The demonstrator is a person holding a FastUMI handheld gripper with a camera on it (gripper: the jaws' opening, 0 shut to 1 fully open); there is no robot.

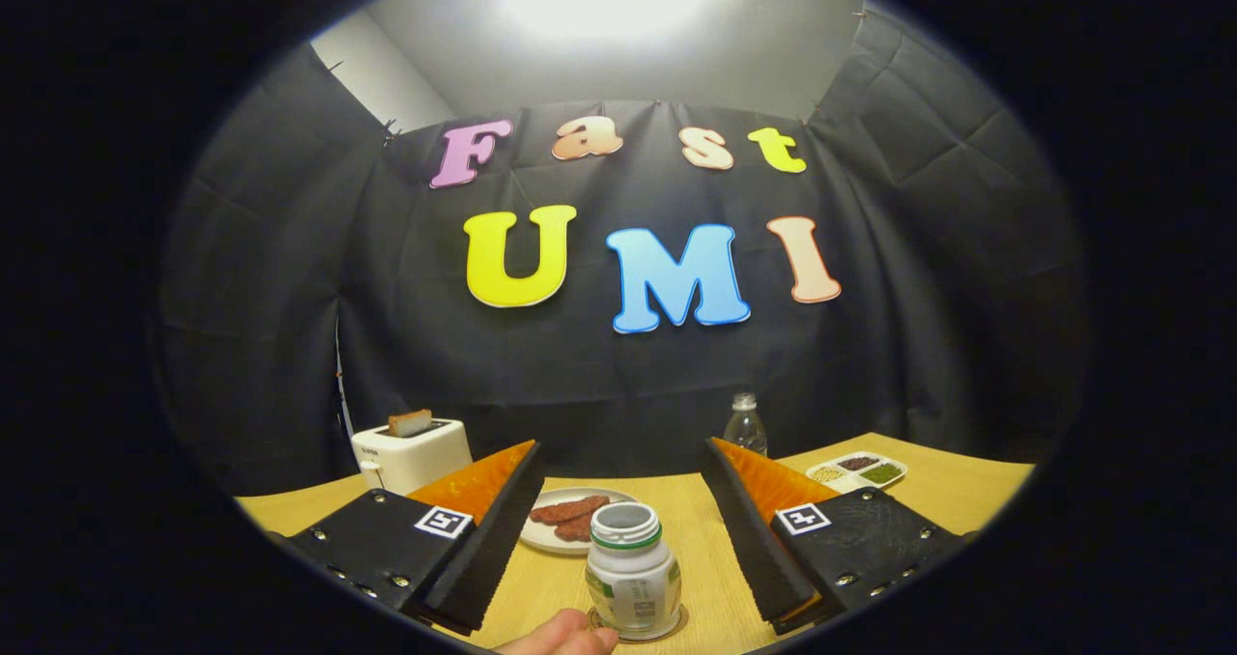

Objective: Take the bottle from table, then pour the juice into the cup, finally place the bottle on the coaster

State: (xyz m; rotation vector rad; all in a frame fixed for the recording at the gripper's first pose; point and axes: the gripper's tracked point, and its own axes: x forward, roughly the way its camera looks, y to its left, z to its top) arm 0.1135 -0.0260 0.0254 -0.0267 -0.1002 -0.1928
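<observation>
A small white bottle with a green label and an open neck stands upright on a round coaster on the wooden table. It sits between my gripper's fingers, close to their base, with a gap on each side. The gripper is open and neither finger touches the bottle. A person's hand reaches in beside the bottle's foot on its left.
Just beyond the bottle lies a white plate with pieces of browned meat. A white toaster with a slice of bread stands at the back left. A clear plastic bottle and a divided dish of grains stand at the back right.
</observation>
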